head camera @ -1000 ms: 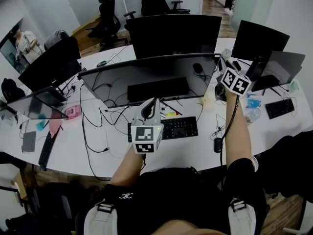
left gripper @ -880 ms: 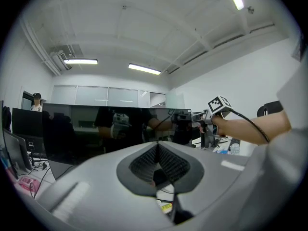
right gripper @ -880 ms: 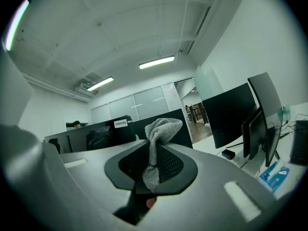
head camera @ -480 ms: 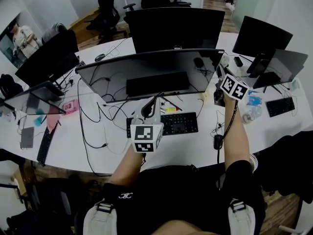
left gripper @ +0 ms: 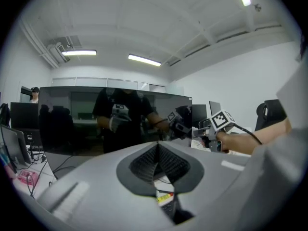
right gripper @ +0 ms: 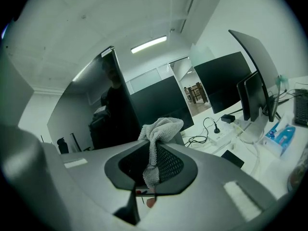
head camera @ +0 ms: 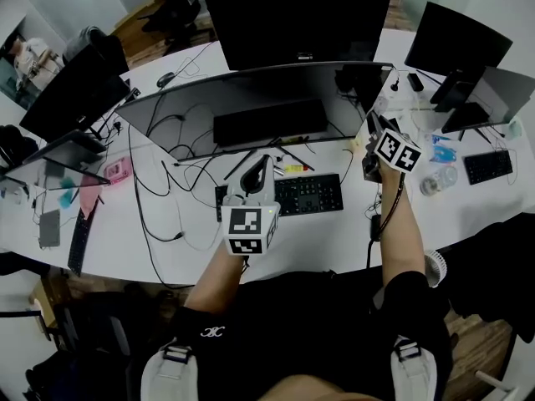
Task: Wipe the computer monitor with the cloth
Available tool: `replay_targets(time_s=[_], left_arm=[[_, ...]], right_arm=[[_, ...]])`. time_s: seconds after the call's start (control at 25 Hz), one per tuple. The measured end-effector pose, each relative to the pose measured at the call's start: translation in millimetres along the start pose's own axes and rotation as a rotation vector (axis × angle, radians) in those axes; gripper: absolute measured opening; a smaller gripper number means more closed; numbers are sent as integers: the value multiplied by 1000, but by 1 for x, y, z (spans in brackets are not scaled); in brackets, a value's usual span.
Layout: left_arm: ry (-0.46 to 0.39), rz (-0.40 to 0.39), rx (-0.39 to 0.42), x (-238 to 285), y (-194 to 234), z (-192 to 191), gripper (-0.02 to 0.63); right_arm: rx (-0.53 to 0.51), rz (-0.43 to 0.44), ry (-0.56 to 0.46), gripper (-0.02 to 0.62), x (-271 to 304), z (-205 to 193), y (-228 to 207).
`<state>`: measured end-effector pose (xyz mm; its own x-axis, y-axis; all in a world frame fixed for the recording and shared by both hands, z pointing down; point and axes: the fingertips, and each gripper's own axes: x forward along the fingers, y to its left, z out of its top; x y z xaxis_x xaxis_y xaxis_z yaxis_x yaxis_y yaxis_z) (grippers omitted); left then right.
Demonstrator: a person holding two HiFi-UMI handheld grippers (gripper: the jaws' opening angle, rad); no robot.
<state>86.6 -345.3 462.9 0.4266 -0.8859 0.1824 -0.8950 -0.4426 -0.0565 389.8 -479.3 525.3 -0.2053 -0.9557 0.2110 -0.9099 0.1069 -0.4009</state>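
Head view, steeply down: long white desk (head camera: 167, 249) with a wide curved dark-screened monitor (head camera: 251, 115) across its middle. Screen dark, mirroring loose cables. Flat black keyboard (head camera: 305, 197) on the desk just in front of it. Second black monitor (head camera: 297, 23) farther back across the desk.

Grey right gripper (head camera: 370, 134), marker cube on top: up at the wide monitor's right end, jaws pointed toward the screen edge. Forearm stretched out behind it.

Right gripper view: jaws clamped on a pale grey knitted cloth (right gripper: 156, 138). Narrow strip of it pinched between the ribbed black pads, loose bunch standing up past the tips. Cloth just beside the dark panel's right edge; contact with the glass impossible to tell.

Grey left gripper (head camera: 261, 172): lower and nearer the body, over the keyboard's left end, well apart from the right gripper, aimed at the middle of the screen.

Left gripper view: jaws pressed together at the tips, nothing between them. Bit of keyboard and a yellow strip showing through the slit below the pads. Dark screen straight ahead, reflecting a person in dark clothing with a gripper in each hand.
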Motion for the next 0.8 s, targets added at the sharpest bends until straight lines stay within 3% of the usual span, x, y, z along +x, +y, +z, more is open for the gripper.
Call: replay_targets(time_s=[0.28, 0.56, 0.8], left_arm=[[27, 2, -2, 4, 0, -8, 51], [52, 9, -14, 9, 3, -23, 51], [69, 12, -16, 13, 6, -29, 51]], right_arm=[[-55, -5, 104, 32, 7, -37, -11], [-226, -42, 227, 32, 18, -80, -27], [-244, -43, 329, 32, 26, -118, -43]])
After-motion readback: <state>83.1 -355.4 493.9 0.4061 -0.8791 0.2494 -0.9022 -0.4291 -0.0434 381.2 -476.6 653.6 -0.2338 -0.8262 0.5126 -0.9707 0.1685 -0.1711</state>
